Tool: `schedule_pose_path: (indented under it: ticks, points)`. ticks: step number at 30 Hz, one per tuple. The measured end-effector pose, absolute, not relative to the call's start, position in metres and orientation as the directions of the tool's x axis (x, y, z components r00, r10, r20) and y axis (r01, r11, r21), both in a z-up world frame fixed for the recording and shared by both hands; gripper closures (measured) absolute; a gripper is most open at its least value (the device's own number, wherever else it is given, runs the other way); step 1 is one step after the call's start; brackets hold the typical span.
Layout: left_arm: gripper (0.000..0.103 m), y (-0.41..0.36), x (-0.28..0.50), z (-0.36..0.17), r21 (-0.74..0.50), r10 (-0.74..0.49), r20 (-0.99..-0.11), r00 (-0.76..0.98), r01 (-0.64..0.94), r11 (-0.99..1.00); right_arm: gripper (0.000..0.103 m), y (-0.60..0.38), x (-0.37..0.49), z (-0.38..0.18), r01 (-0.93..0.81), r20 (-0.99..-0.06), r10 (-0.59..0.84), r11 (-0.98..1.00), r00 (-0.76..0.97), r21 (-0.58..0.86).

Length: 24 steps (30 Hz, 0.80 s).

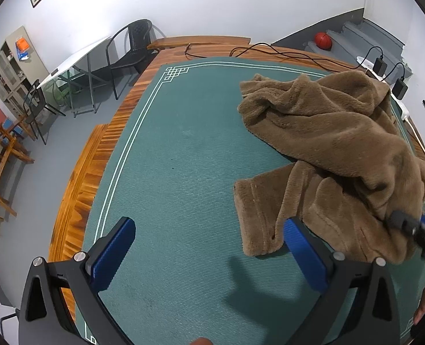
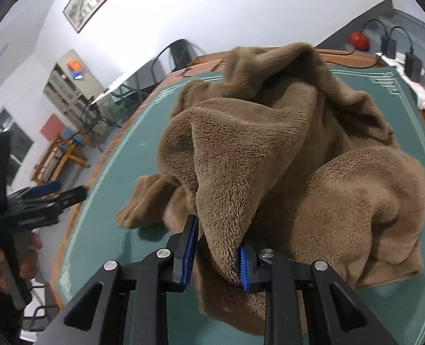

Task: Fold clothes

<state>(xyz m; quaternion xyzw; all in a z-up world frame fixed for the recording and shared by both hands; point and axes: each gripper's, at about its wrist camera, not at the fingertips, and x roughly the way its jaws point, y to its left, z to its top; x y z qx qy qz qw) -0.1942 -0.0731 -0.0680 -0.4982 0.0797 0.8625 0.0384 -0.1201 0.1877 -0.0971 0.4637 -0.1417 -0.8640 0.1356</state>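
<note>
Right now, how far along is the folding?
Barely started. Done: no fold shows; the brown fleece garment lies bunched on the green mat. In hand: the right gripper is shut on a raised flap of it. Left: the left gripper is open and empty, so spreading and every fold remain.

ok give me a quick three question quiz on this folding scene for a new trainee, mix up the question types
1. True or false: the left gripper holds the brown fleece garment.
2. Multiple choice: what covers the wooden table? A) a green mat B) a white sheet C) bare wood only
3. Fill in: the right gripper's jaws are shut on a fold of the ____.

Key:
1. False; its jaws are open over the green mat, beside a sleeve end.
2. A
3. Brown fleece garment, lifted into a peak above the mat.
</note>
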Motion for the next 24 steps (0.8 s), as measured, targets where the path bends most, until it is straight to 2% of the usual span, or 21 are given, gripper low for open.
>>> schedule_pose_path:
  ticks: [7, 13, 24]
  points:
    - [0.0, -0.072, -0.193, -0.067, 0.093, -0.008, -0.866, -0.5, -0.144, -0.985, 0.076, 0.159, -0.104, -0.107, 0.178, -0.762, -0.446, -0.893, -0.47, 0.413]
    - [0.0, -0.072, -0.193, -0.075, 0.086, -0.002, -0.872, -0.49, -0.148, -0.985, 0.076, 0.126, -0.087, -0.123, 0.229, -0.791, -0.448, -0.894, -0.415, 0.386]
    - [0.0, -0.097, -0.198, -0.157, 0.061, -0.016, -0.926, -0.376, -0.107, -0.992, 0.076, 0.124, -0.091, -0.135, 0.177, -0.819, -0.389, -0.921, -0.422, 0.346]
